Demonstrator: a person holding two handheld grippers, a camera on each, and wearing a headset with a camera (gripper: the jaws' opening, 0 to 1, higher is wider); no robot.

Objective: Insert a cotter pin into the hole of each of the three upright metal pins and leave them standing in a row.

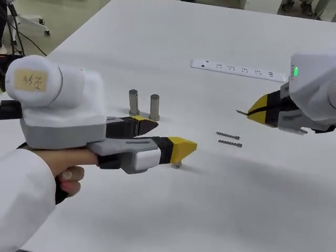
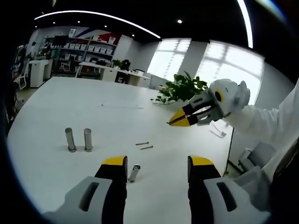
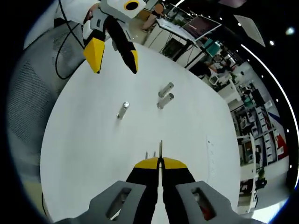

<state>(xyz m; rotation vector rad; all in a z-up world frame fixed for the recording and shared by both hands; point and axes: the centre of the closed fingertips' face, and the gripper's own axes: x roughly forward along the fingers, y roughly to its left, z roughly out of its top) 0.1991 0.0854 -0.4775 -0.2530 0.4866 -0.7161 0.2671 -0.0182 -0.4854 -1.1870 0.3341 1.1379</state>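
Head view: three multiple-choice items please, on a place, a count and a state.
1. The third metal pin stands: A in a box; B by the left gripper's jaw tips; C on a tray.
2. Cotter pins lying loose: A none; B four; C two.
3. The right gripper is: A shut on a cotter pin; B open; C shut on a metal pin.
Answers: 1 B, it stands just under a yellow jaw tip; 2 C, two lie side by side; 3 A, a pin juts from closed jaws.

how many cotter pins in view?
3. Nearer cotter pin and farther cotter pin lie together on the table; third cotter pin is pinched in the right gripper.
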